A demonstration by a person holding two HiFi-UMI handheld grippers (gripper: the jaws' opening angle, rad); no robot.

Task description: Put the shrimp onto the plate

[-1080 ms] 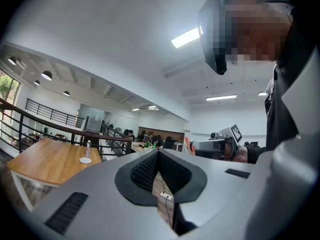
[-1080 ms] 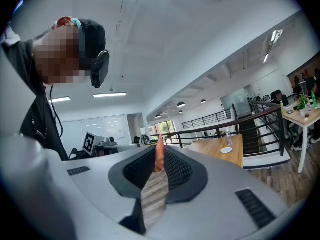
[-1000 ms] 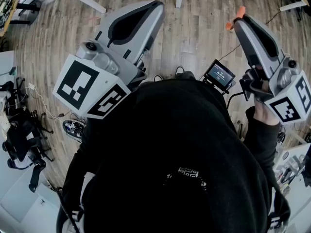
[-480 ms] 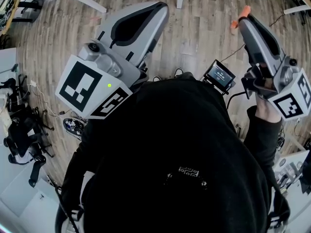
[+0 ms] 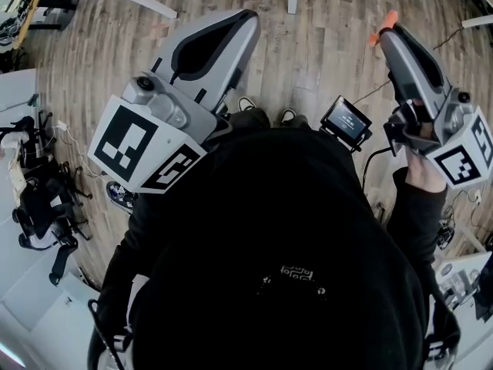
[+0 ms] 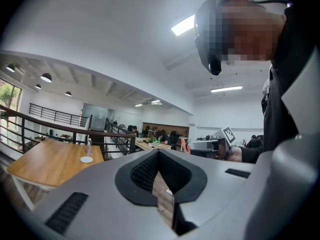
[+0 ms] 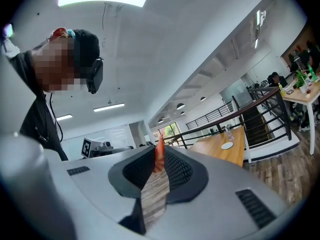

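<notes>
Right gripper view: right hand-held gripper (image 7: 158,153) pinches the orange shrimp (image 7: 159,158); left hand-held gripper (image 6: 158,153) is closed.

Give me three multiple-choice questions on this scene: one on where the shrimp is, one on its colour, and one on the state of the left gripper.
1. Where is the shrimp?
A. on the floor
B. between the right gripper's jaws
C. on a table

2. What colour is the shrimp?
A. orange
B. green
C. blue

3. How do the left gripper's jaws stand?
A. wide apart
B. closed on a cup
C. tips together, nothing between them

Key:
1 B: the right gripper view shows it pinched at the jaw tips.
2 A: it shows orange in the head view and the right gripper view.
3 C: the left gripper view shows the tips meeting with nothing held.
</notes>
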